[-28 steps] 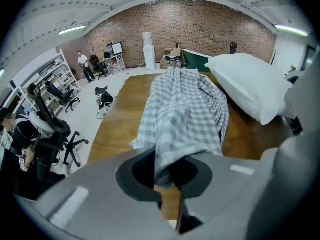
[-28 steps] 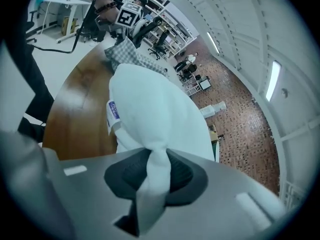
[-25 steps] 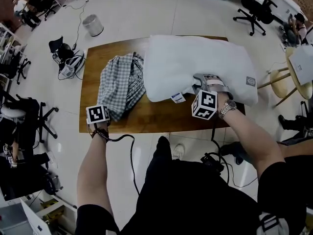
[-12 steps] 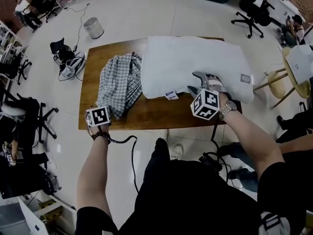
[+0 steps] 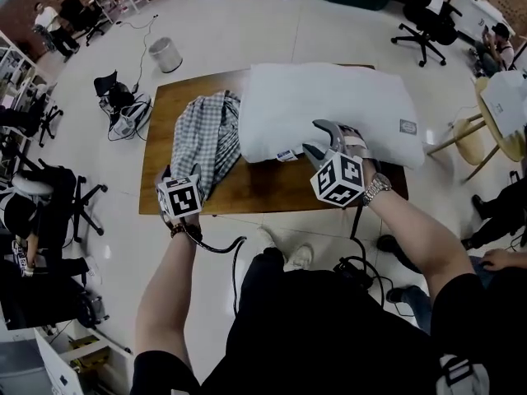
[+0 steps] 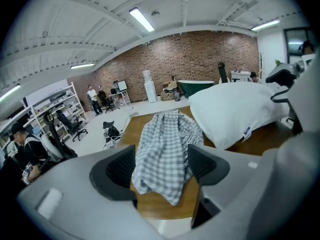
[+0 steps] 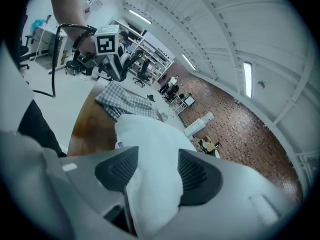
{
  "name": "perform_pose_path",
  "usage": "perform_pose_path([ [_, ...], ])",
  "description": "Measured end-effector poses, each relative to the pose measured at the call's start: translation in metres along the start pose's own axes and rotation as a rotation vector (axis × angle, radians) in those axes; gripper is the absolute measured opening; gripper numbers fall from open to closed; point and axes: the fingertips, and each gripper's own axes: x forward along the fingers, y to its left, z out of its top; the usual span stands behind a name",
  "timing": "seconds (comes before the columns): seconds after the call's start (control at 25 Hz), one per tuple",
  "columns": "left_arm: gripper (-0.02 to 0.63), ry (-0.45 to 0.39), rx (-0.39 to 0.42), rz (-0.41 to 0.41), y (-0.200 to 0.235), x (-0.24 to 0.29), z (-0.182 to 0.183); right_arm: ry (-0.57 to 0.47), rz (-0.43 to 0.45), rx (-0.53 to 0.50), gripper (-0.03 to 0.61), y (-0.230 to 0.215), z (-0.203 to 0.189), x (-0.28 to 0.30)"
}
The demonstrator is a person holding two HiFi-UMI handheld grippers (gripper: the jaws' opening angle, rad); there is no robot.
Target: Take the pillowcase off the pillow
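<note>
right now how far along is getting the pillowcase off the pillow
Done: the checked pillowcase lies crumpled on the table beside the bare white pillow. In hand: nothing gripped; both tools' jaws have just been opening, the left tool empty, the right tool with pillow edge loose between its jaws. Left: nothing that I can see.

Checked woven cloth pillowcase (image 5: 204,138), matt white fabric pillow (image 5: 329,105), glossy wood table (image 5: 263,192), perhaps varnished
</note>
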Motion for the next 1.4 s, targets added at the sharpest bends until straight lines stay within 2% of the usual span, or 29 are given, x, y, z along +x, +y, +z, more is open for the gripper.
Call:
perform_pose_path([
  [0.12, 0.304, -0.082, 0.041, -0.123, -0.048, -0.019, 0.024, -0.036, -0.014, 0.029, 0.241, 0.006, 0.014, -0.011],
  [0.16, 0.273, -0.109, 0.067, -0.178, -0.066, -0.025, 0.031, -0.044, -0.020, 0.038, 0.228, 0.007, 0.019, -0.014],
  [0.28, 0.241, -0.166, 0.169, -0.311, -0.115, -0.039, 0.044, -0.073, -0.043, 0.075, 0.173, 0.012, 0.033, -0.022],
  [0.32, 0.236, -0.186, 0.194, -0.338, -0.127, -0.044, 0.049, -0.087, -0.053, 0.089, 0.148, 0.012, 0.038, -0.025],
  [0.44, 0.159, -0.256, 0.224, -0.401, -0.155, -0.064, 0.068, -0.132, -0.089, 0.137, 0.079, 0.008, 0.058, -0.036],
  [0.6, 0.005, -0.350, 0.258, -0.452, -0.179, -0.096, 0.096, -0.176, -0.135, 0.208, 0.002, 0.001, 0.078, -0.052],
  [0.8, 0.005, -0.411, 0.313, -0.473, -0.183, -0.119, 0.108, -0.193, -0.153, 0.286, 0.002, 0.005, 0.106, -0.068],
  [0.96, 0.003, -0.461, 0.291, -0.514, -0.180, -0.146, 0.111, -0.195, -0.163, 0.349, 0.002, 0.011, 0.123, -0.083],
  [1.12, 0.003, -0.515, 0.308, -0.542, -0.175, -0.180, 0.112, -0.202, -0.186, 0.389, 0.000, 0.020, 0.143, -0.106],
  [1.4, 0.003, -0.538, 0.264, -0.562, -0.140, -0.217, 0.102, -0.208, -0.200, 0.430, 0.000, 0.048, 0.188, -0.130],
])
